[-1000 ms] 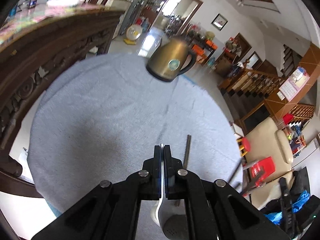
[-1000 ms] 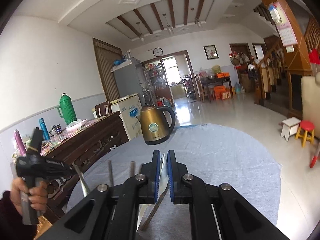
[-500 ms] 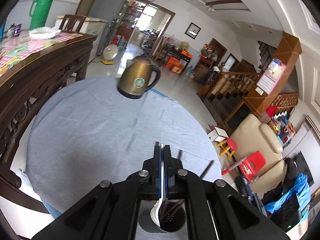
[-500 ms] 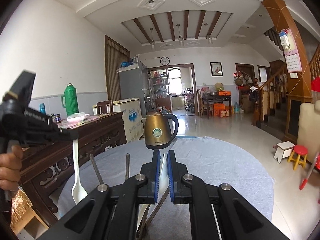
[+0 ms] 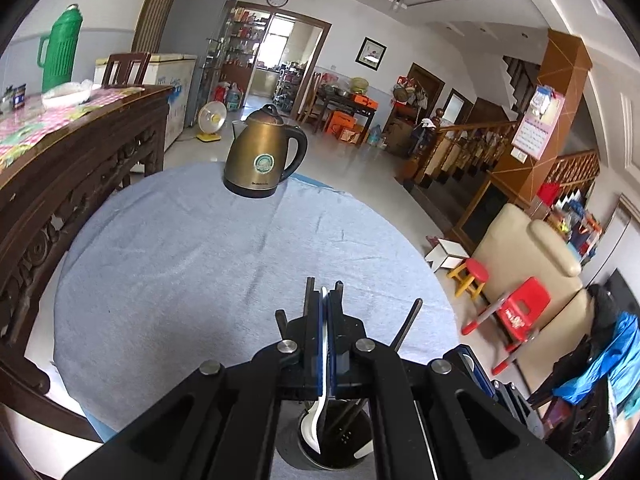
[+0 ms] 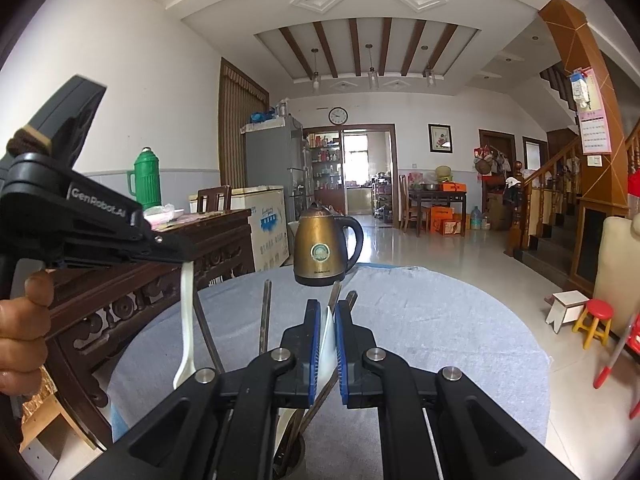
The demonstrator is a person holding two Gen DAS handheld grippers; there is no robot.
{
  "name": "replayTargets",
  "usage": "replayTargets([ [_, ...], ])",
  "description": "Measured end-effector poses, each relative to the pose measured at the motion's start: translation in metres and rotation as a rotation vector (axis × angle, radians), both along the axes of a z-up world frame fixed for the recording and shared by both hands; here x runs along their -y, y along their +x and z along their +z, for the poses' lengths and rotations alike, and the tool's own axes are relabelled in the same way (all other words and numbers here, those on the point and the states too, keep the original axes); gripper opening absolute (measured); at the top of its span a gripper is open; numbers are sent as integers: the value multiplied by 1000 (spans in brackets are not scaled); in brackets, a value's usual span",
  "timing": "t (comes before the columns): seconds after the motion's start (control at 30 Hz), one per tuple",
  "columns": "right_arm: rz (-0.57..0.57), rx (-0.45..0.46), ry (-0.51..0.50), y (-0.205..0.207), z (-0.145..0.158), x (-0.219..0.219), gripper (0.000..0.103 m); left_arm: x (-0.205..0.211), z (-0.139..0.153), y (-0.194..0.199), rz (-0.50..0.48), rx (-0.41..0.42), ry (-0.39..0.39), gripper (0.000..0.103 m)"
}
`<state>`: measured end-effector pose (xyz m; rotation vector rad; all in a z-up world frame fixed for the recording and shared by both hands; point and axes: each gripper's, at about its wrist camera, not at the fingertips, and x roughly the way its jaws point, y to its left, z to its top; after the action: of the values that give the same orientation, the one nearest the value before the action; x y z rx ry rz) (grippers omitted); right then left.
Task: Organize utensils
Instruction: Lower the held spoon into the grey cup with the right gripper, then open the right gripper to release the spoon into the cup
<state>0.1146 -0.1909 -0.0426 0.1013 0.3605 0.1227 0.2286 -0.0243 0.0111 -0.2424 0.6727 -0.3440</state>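
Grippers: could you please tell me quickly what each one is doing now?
Left gripper: shut on a white spoon.
Right gripper: shut on a white utensil.

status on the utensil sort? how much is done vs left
Done: dark chopsticks already stand in the holder. In hand: left claw grips a white spoon, bowl down in the holder; right claw pinches another white utensil above it. Left: release both. No loose utensils visible on the cloth.

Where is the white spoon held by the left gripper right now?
Left wrist view, bottom centre: the white spoon hangs from the left gripper, bowl down inside the utensil holder.
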Motion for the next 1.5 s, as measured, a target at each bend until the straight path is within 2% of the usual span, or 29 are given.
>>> replayTargets([
  [0.2, 21, -21, -2, 0, -6, -2, 8, 7, -8, 2, -15, 5, 36, 2],
  [1.03, 61, -70, -5, 2, -17, -6, 8, 15, -37, -3, -42, -65, 59, 2],
  [1.3, 92, -96, 9, 3, -18, -6, 9, 10, -35, -10, -69, -84, 52, 2],
  [1.37, 92, -102, 16, 4, -17, -5, 15, 9, -32, -13, -70, -72, 64, 6],
  [1.43, 89, -108, 24, 3, -17, -3, 25, 5, -28, -16, -54, -50, 77, 18],
  [1.5, 64, -97, 30, 3, -16, 2, 26, -1, -26, -18, -28, -31, 83, 25],
])
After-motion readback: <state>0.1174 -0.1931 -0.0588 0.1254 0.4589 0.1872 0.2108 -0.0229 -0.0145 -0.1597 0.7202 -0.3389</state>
